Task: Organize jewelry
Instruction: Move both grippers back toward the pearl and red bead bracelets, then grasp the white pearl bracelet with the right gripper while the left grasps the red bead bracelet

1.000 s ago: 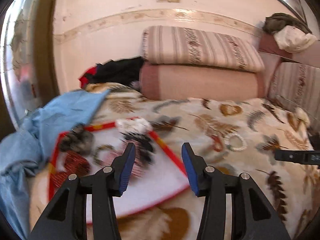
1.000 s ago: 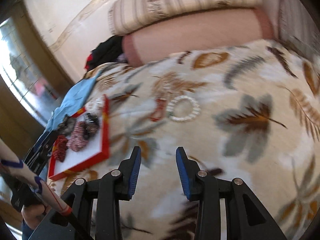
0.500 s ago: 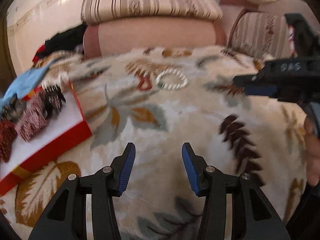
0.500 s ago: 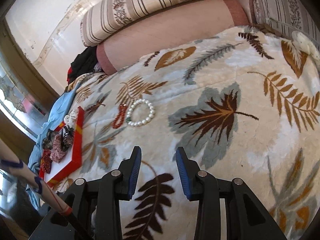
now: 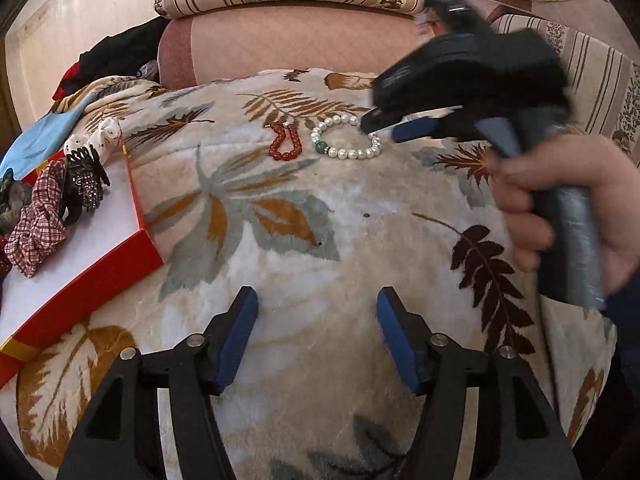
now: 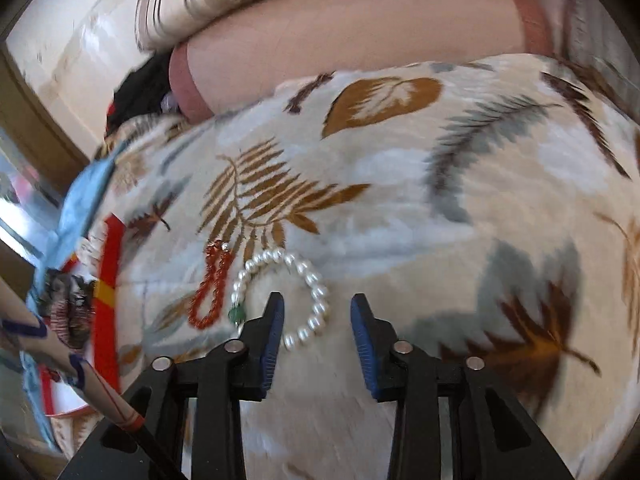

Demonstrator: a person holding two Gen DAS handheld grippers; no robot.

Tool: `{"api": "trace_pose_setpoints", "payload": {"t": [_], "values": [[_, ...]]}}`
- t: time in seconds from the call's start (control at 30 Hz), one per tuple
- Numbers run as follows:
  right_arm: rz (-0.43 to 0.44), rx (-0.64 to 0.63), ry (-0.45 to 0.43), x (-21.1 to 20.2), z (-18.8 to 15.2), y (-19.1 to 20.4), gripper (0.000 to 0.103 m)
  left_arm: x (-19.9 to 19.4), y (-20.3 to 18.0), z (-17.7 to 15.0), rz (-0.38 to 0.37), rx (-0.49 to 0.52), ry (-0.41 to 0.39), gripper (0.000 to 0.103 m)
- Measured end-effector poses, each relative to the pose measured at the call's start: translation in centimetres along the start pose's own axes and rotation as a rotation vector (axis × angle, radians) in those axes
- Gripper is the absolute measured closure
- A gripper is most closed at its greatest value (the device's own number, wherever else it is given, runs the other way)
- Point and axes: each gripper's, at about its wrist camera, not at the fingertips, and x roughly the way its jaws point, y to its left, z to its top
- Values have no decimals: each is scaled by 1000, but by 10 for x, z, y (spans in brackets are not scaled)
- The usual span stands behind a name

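Pearl bracelet (image 6: 298, 300) flat on the leaf-print blanket (image 5: 320, 240) of the bed, touching a red bead bracelet (image 5: 285, 142), well in from the blanket's left edge where a red-rimmed tray (image 5: 136, 216) of hair ties sits. Right tongs (image 6: 317, 318) closing, one blue pad inside the pearl loop, strand between the pads, not yet pinched. Left tongs (image 5: 318, 312) opening over bare blanket, holding nothing.

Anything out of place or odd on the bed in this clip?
Two bracelets lie loose on the leaf-print blanket rather than in the red tray with the other accessories: a pearl bracelet and, just beside it, a red bead bracelet folded into a loop. Nothing looks damaged or spilled.
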Motion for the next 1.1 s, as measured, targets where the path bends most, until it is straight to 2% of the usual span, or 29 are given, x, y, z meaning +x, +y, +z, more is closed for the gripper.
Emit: {"api": "trace_pose_setpoints", "payload": {"t": [0.03,0.07,0.13,0.23,0.33,0.47,0.57,0.73,0.93,1.0,1.1], "values": [[-23,-21,20,10,2,3,79,0,0,1,0,1,1,41],[-50,-46,34,18,1,6,81,1,0,2,-1,0,2,41],[-93,-96,6,16,-1,10,92,1,0,3,-6,-8,3,41],[-154,-102,-24,1,-8,3,93,1,3,6,-19,-28,1,41],[-166,-82,-54,-28,-17,-11,93,-1,6,11,-42,-57,-8,41],[-104,-23,-106,-79,-34,-31,92,-3,12,25,-70,-99,-18,41],[-75,23,-142,-96,-47,-45,92,3,18,43,-74,-150,-8,41],[67,117,-112,-89,-40,-66,92,32,33,87,-17,-229,31,41],[149,128,-132,-100,-37,-66,92,85,38,128,50,-261,102,42],[166,131,-132,-102,-37,-66,92,99,39,135,98,-256,119,53],[181,144,-133,-103,-37,-69,92,118,33,143,164,-177,124,55]]}}
